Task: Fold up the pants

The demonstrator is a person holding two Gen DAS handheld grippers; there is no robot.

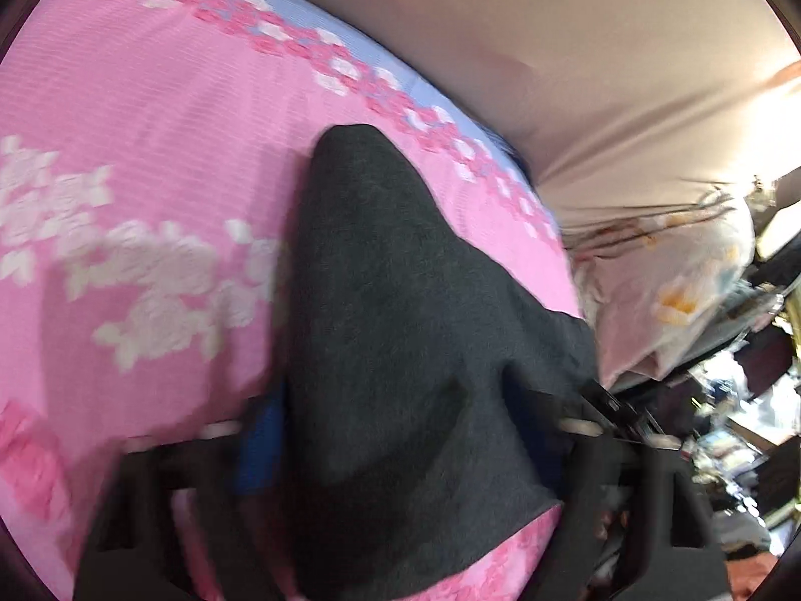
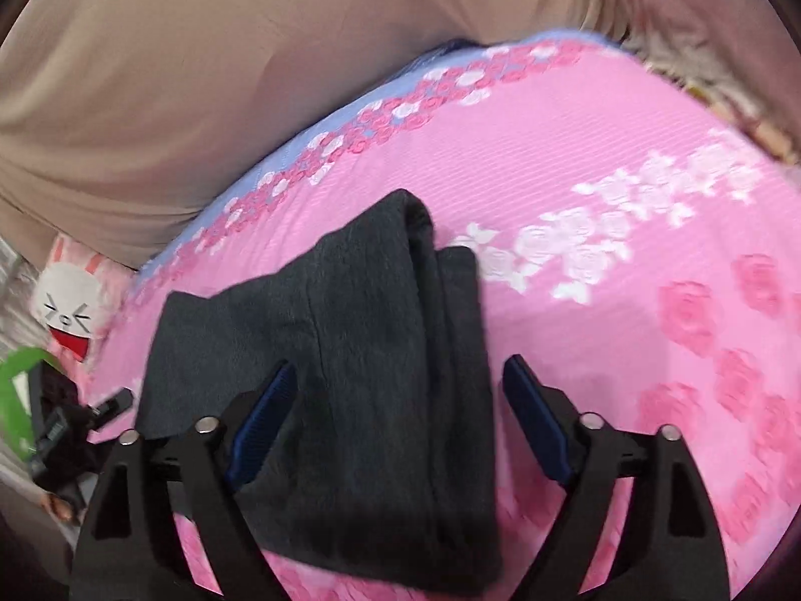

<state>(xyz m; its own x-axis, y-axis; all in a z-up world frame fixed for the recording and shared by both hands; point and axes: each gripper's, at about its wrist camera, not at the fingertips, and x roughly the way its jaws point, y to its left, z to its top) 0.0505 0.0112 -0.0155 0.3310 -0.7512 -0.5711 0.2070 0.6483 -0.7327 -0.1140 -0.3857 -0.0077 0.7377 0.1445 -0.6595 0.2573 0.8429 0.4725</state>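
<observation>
On the pink bedspread [image 2: 626,160], right gripper [image 2: 400,400] gapes over folded pants [image 2: 360,350]; left gripper [image 1: 400,430] pinches them.

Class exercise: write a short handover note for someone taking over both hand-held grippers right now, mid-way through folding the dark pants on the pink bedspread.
Left hand-held gripper: dark grey pants fill the gap between its fingers; blur hides whether it grips.
Right hand-held gripper: jaws wide apart over the pants, holding nothing.
Pants: lying on the pink floral bedspread, already folded into a layered bundle.
Done: at least one fold.
Left: probably another fold and smoothing the edges.
</observation>
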